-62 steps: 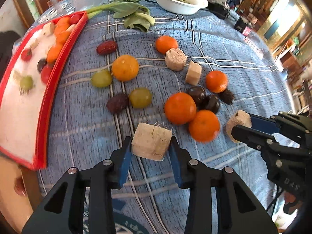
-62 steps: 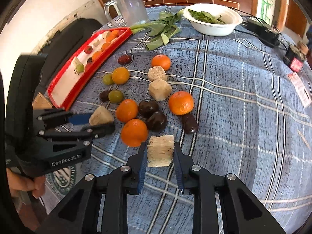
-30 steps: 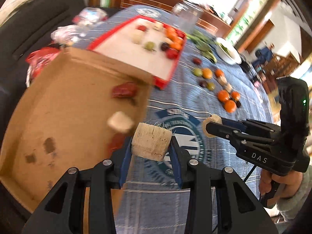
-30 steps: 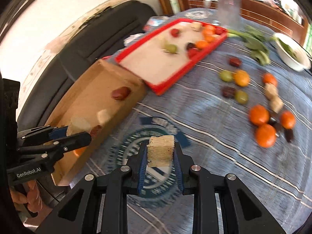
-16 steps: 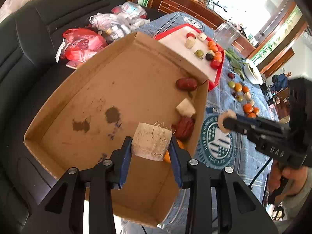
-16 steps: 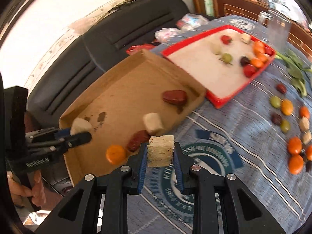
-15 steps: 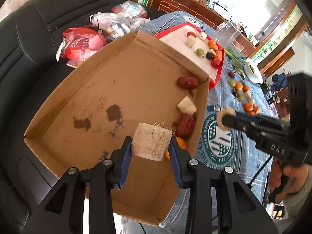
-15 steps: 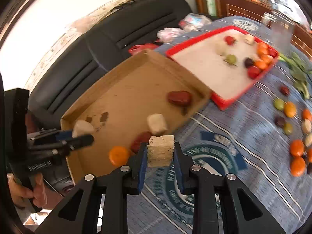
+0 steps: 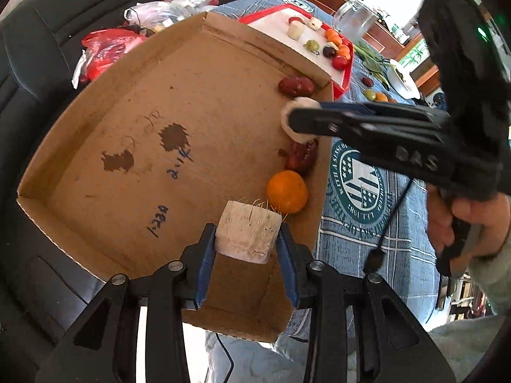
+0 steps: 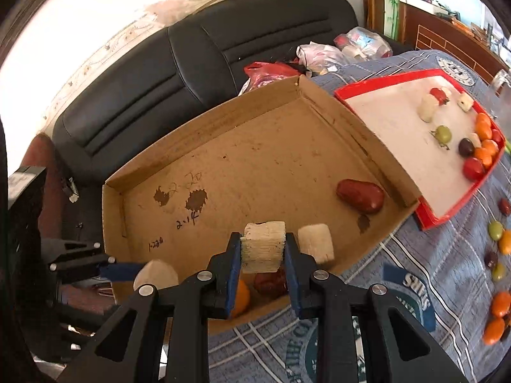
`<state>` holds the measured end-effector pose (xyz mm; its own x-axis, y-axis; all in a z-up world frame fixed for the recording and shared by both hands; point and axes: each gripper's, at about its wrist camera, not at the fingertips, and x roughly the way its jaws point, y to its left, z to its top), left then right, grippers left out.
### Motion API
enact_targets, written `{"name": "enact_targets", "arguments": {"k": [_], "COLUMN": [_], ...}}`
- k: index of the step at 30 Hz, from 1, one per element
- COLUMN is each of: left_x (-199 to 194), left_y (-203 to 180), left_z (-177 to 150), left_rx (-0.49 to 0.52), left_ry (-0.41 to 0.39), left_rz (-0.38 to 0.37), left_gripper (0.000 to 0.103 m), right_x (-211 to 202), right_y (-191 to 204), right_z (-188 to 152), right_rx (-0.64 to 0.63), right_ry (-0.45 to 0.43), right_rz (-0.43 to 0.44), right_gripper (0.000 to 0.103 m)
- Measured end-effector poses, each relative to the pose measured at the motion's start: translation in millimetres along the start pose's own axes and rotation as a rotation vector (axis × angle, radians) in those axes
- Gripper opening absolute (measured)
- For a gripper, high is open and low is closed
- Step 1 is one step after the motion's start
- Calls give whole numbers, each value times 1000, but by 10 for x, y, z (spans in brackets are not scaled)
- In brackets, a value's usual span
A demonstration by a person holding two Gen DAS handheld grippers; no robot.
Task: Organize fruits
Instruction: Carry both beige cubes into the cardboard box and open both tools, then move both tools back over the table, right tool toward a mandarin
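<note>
Both tools clamp pale chunks over the box (image 10: 255, 166): left tool (image 9: 247, 249), right tool (image 10: 262, 266). Releasing at the edge could drop the right chunk (image 10: 262, 245) onto the counter (image 10: 415, 287).

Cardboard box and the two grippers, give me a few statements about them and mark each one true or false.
1. The left gripper holds a pale fibrous chunk. True.
2. The right gripper is empty. False: it clamps a pale fibrous block.
3. An orange fruit lies in the cardboard box. True.
4. The red tray is bare. False: several small fruits sit on it.
5. The box holds a dark red fruit. True.
</note>
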<state>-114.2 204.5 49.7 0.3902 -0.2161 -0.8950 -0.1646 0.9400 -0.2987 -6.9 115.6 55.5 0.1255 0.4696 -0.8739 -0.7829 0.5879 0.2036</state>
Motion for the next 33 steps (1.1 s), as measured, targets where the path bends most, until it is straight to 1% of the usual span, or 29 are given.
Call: {"name": "enact_targets", "arguments": {"k": [5,14,16,17,26,28,30,33], "left_x": [35,71,75,75,86,82,66,53], "left_y": [-3,-47,-57,-60,-84,-87,-92,-92], "left_z": [-27,-33,-33,-35,-50,-53,-56,-61], "left_rx": [13,37,36,35,38,36,32,33], "left_ry": [10,12,13,13,17,15,11,7], "left_rz": [-14,-19,-26,-31,-35,-40,-54,-51], "left_gripper": [35,35,35,35,36,37,43,44], "right_x": [151,361,380,384,316,267,249,165], "right_y": [41,162,176,174,113,96,82,38], "right_z": [49,7,-1,-3,-26,-37,-29,-51], "right_rx": [-7,-56,-63,-63,-42,-28,-17,2], "right_ry": [21,67,70,71,63,54,47,34], "right_rz": [5,-8,-12,-11,-4,1,4,9], "right_gripper": [25,26,27,29,29,29,29,29]}}
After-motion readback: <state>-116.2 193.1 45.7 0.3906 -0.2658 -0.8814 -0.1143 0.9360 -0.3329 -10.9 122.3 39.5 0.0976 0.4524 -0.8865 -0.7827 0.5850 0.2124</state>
